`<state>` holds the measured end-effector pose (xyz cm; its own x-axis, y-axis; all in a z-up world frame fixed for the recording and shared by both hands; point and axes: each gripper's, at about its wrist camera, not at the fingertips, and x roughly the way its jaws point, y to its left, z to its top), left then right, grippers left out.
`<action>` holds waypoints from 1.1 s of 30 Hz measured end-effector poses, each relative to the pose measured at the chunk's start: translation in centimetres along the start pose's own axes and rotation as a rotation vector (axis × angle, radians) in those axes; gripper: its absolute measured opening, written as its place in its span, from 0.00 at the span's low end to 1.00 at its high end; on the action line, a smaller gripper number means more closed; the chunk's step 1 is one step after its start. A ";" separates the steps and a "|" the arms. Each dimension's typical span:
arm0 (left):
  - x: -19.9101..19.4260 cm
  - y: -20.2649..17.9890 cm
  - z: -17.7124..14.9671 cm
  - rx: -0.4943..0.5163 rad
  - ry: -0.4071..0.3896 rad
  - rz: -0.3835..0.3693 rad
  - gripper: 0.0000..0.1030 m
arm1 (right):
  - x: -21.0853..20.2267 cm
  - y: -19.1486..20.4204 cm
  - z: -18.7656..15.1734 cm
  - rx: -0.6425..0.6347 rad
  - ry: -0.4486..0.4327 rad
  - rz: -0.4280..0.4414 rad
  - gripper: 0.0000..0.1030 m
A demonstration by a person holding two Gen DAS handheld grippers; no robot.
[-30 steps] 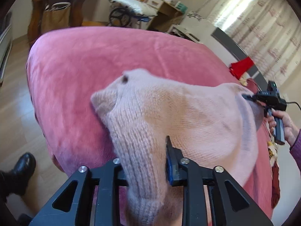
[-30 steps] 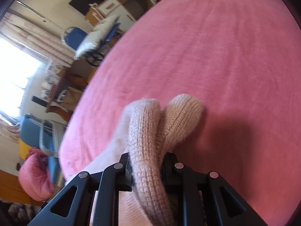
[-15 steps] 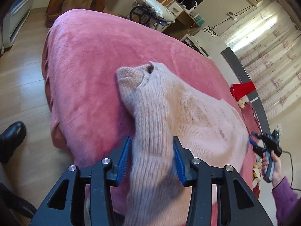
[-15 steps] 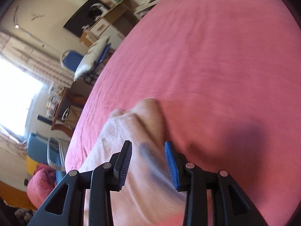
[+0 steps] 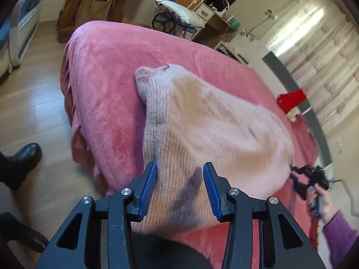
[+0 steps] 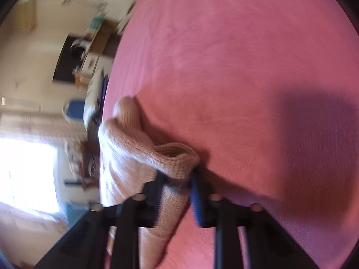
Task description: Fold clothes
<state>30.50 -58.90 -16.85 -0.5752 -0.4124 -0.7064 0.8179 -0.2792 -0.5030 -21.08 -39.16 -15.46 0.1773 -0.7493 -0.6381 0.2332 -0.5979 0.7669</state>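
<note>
You are spreading a pale pink knitted sweater (image 5: 208,121) across the near part of a bed covered in a pink plush blanket (image 5: 107,71), its ribbed collar lying toward the bed's far left edge, likely so the body lies flat before a fold. Your left gripper (image 5: 179,190) is standing released, jaws apart, with a band of the knit running between them but not pinched. Your right gripper (image 6: 176,192) has just been closing its jaws and is now clenching a bunched ribbed edge of the sweater near the bed's right side, probably to pull that side taut; the picture is blurred, so how firm the bite is I cannot tell. A red cloth (image 5: 290,99) is lying by the far right edge, well apart. A black boot (image 5: 20,163) is standing on the wooden floor (image 5: 33,103) beside the bed's left edge, and nothing is blocking the sweater.
</note>
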 end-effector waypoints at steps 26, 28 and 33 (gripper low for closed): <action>1.3 -16.2 -4.1 0.160 0.102 0.573 0.70 | -3.0 16.5 -21.4 -1.173 0.002 -0.423 0.84; 0.5 -17.0 -3.6 0.174 0.086 0.613 0.73 | -3.3 17.5 -23.0 -1.222 -0.023 -0.464 0.84; -2.2 -18.8 -2.1 0.155 0.098 0.616 0.76 | -3.0 19.6 -25.1 -1.162 0.080 -0.488 0.82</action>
<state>16.41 -50.92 -6.88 0.0086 -0.4579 -0.8889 0.9866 -0.1411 0.0822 6.98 -41.51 -0.23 -0.1162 -0.4786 -0.8703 0.9841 -0.1739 -0.0358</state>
